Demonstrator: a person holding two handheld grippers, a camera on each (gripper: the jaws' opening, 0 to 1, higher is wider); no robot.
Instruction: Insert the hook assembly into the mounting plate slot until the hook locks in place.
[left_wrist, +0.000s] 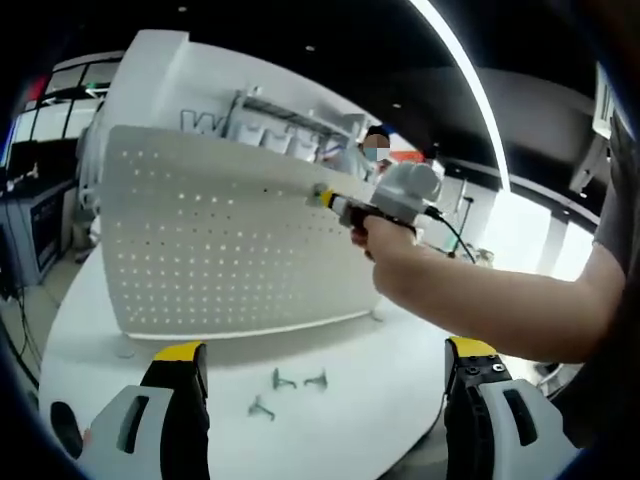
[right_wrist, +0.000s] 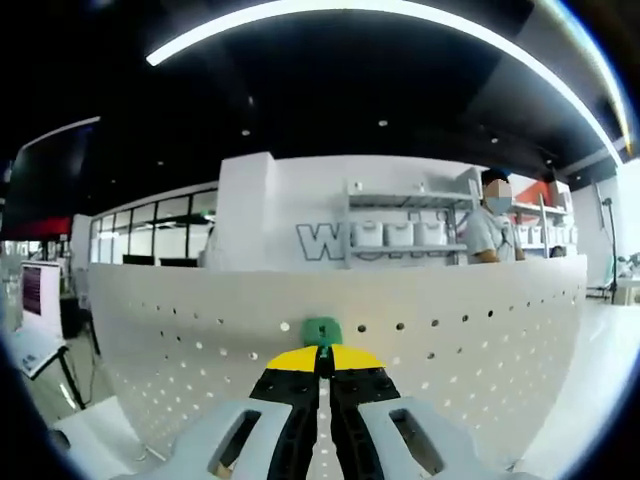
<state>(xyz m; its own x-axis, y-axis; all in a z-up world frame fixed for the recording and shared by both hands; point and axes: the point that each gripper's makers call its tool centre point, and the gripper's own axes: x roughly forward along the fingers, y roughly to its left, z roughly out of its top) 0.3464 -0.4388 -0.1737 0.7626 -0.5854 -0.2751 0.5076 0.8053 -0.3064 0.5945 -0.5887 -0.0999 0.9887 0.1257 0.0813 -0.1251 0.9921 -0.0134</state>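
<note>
Green plastic hook (right_wrist: 321, 331), clamped in the right gripper (right_wrist: 322, 362), meets the white perforated plate (right_wrist: 430, 330); left gripper (left_wrist: 325, 365) stands apart over three metal hooks (left_wrist: 288, 388) on the surface (left_wrist: 360, 420).

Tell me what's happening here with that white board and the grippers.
A person is fitting hooks into an upright white pegboard. The right gripper is shut on a green hook, pressing it against the board's upper row of holes. The left gripper hangs open above the table, where three spare hooks lie in front of the board.
</note>
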